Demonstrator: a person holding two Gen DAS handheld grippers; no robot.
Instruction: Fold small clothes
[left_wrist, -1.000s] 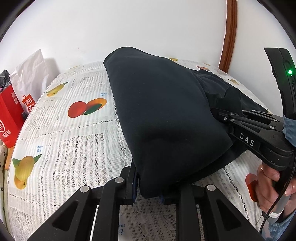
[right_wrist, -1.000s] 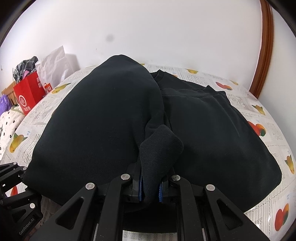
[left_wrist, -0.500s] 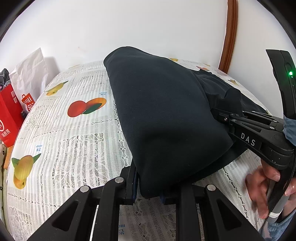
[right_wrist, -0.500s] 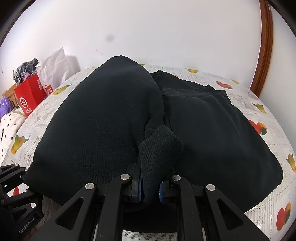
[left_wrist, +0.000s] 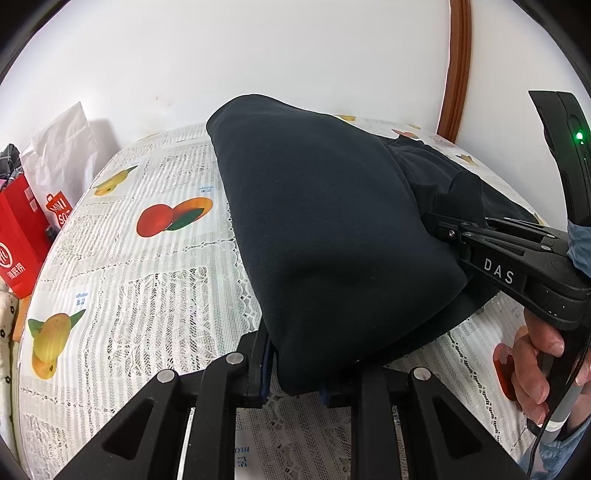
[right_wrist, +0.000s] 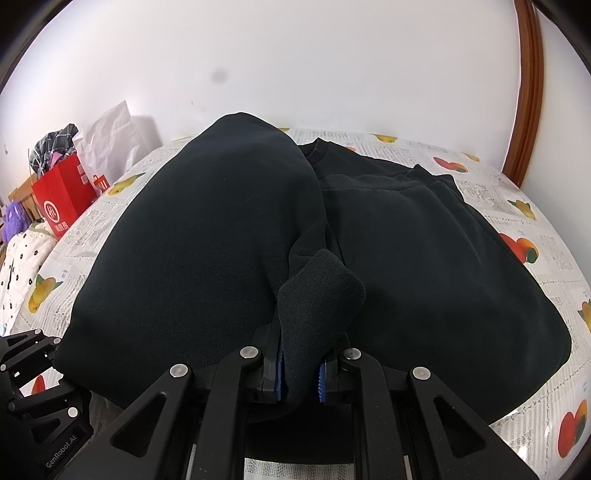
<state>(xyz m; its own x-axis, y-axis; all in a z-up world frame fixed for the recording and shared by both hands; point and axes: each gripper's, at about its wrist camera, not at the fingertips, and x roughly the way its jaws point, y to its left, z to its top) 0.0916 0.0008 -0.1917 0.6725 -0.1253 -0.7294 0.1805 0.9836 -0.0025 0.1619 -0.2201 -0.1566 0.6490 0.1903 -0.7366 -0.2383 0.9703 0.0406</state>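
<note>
a dark navy sweatshirt (right_wrist: 424, 258) lies on a worktop (left_wrist: 122, 295) covered by a lace cloth printed with fruit, its left half folded over towards the middle. the left tool (left_wrist: 295, 384) is clamped on the near left edge of the folded cloth, the fabric bunched between its blue pads. the right tool (right_wrist: 299, 373) is closed on a ribbed cuff (right_wrist: 321, 291) at the near middle of the garment. in the left wrist view a hand (left_wrist: 535, 369) grips the right tool's handle. a red paper bag (right_wrist: 62, 199) stands at the far left, beside the white wall.
</note>
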